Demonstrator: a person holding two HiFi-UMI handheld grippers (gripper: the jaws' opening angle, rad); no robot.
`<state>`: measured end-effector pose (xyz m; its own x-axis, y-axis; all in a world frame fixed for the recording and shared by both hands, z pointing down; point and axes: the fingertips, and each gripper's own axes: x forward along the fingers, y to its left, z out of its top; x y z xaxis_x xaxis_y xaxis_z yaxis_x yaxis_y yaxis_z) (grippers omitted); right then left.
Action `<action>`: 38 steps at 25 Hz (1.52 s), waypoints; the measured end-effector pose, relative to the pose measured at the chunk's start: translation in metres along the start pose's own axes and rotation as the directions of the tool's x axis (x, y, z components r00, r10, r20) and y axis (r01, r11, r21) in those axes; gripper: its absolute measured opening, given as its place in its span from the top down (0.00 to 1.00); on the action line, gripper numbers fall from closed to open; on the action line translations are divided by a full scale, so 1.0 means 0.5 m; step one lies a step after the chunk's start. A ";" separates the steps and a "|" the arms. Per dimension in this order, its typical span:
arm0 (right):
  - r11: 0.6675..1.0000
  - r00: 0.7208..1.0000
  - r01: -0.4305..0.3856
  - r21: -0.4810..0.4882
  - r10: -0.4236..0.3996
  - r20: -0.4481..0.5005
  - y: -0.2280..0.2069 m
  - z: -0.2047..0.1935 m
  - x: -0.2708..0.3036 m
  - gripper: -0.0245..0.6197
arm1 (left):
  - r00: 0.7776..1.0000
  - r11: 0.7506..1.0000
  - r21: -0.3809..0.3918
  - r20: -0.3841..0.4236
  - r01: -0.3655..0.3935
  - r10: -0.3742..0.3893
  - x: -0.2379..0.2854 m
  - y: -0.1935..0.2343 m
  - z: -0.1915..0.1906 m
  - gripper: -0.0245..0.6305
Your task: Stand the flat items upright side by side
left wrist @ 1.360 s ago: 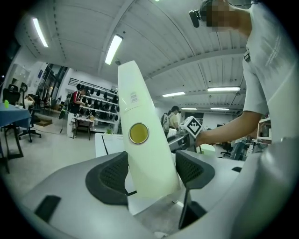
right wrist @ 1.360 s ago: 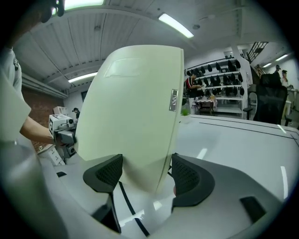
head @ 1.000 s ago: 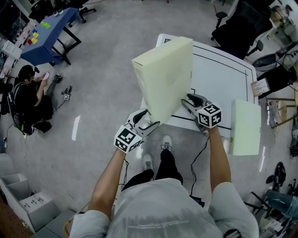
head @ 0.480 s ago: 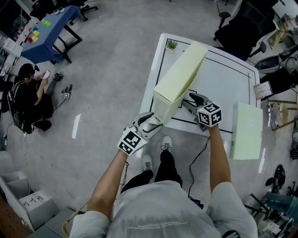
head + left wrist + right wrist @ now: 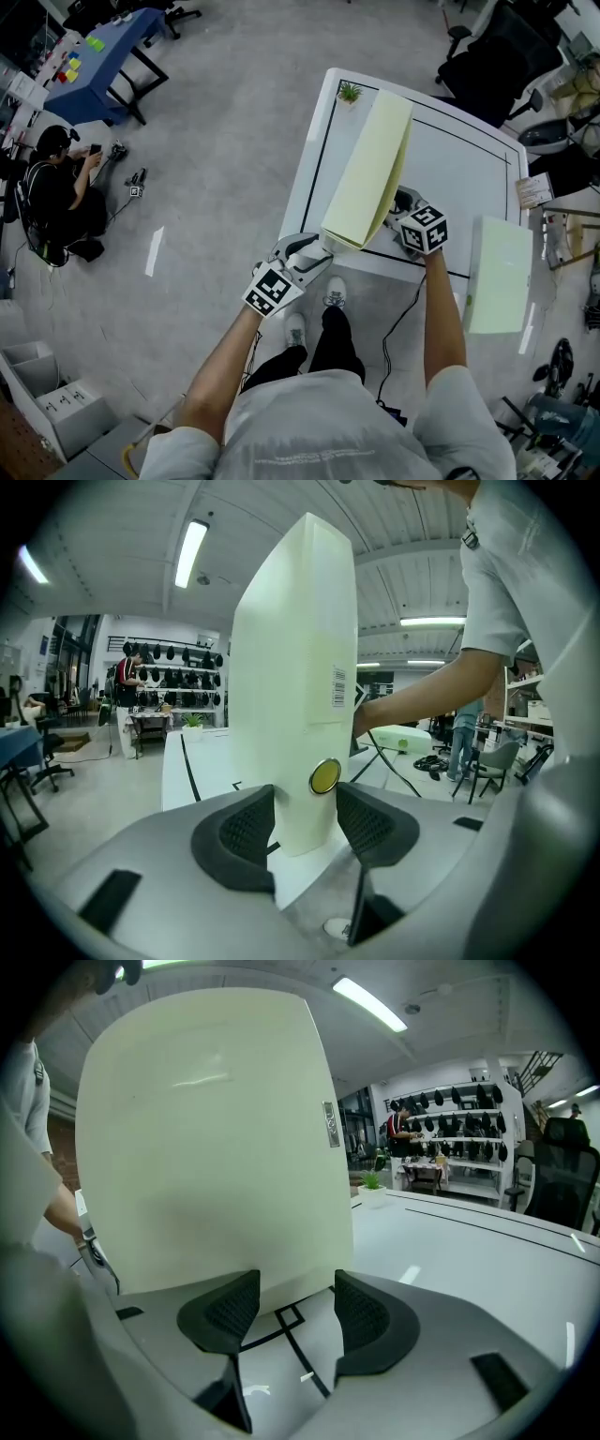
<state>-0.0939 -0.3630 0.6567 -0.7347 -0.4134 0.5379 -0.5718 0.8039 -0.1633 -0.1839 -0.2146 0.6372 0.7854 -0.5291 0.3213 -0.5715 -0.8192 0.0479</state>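
A flat pale-green box (image 5: pixel 367 173) stands on edge, nearly upright, over the near edge of the white table (image 5: pixel 459 159). My left gripper (image 5: pixel 309 251) has the box's lower near corner between its pads. Its jaws have just been closing, and in the left gripper view (image 5: pixel 305 822) they press the narrow side of the box (image 5: pixel 291 667), which bears a round yellow sticker. My right gripper (image 5: pixel 401 202) sits behind the box's lower edge, half hidden. Its jaws have just been opening, and in the right gripper view (image 5: pixel 295 1312) the box's broad face (image 5: pixel 206 1138) stands just beyond the parted pads. A second flat box (image 5: pixel 497 274) lies at the right.
A small potted plant (image 5: pixel 350 92) stands at the table's far left corner. Black lines mark a rectangle on the tabletop. A black chair (image 5: pixel 487 56) stands beyond the table. Farther left, a person (image 5: pixel 56 187) sits on the floor beside a blue table (image 5: pixel 94 66).
The box has swung from showing its broad face to standing edge-on, and has moved farther over the table. Both grippers went forward and down with it.
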 end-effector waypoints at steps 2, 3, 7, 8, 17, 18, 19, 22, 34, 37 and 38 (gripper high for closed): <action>1.000 1.000 -0.009 -0.004 0.009 0.005 -0.011 0.011 0.013 0.56 | 1.000 1.000 0.008 -0.002 -0.005 0.005 0.010 0.005 0.003 0.63; 1.000 1.000 -0.017 -0.007 0.017 -0.002 -0.015 0.012 0.020 0.56 | 1.000 1.000 0.013 -0.004 -0.007 0.007 0.015 0.007 0.005 0.63; 0.999 0.998 -0.046 -0.026 0.044 -0.054 -0.018 -0.003 0.036 0.50 | 1.000 1.000 0.021 -0.009 -0.004 0.004 0.039 0.012 0.016 0.65; 0.999 0.998 -0.046 -0.021 0.045 -0.052 -0.018 -0.005 0.036 0.50 | 1.000 1.000 0.019 -0.009 -0.003 0.003 0.042 0.013 0.017 0.65; 1.000 0.998 -0.027 0.001 0.027 -0.060 -0.005 -0.015 0.020 0.48 | 1.000 1.000 0.014 -0.013 0.008 -0.008 0.037 0.009 0.015 0.65; 1.000 0.998 -0.021 0.005 0.021 -0.058 0.000 -0.015 0.015 0.48 | 1.000 1.000 0.015 -0.013 0.009 -0.009 0.031 0.007 0.016 0.65; 1.000 0.998 -0.012 0.009 0.012 -0.056 0.005 -0.015 0.007 0.47 | 1.000 1.000 0.016 -0.013 0.009 -0.009 0.025 0.005 0.017 0.65; 0.999 0.999 0.032 0.023 -0.032 -0.038 0.023 -0.011 -0.029 0.47 | 1.000 1.000 0.008 -0.008 0.001 -0.001 -0.001 0.001 0.026 0.65; 0.919 0.923 0.377 0.116 -0.384 0.040 0.212 -0.018 -0.383 0.47 | 1.000 1.000 -0.011 0.004 -0.021 0.021 -0.179 -0.034 0.111 0.63; 0.871 0.881 0.459 0.177 -0.472 0.037 0.259 -0.065 -0.500 0.47 | 0.999 0.999 -0.021 0.012 0.041 -0.040 -0.186 -0.076 0.130 0.61; 0.847 0.859 0.494 0.195 -0.510 0.037 0.267 -0.078 -0.546 0.47 | 0.997 0.997 -0.028 0.024 0.070 -0.069 -0.176 -0.091 0.140 0.60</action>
<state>0.0445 -0.1260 0.5204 -0.3536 -0.7811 0.5146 -0.9186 0.3937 -0.0337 -0.2103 -0.1464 0.5407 0.8286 -0.4760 0.2948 -0.5214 -0.8478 0.0967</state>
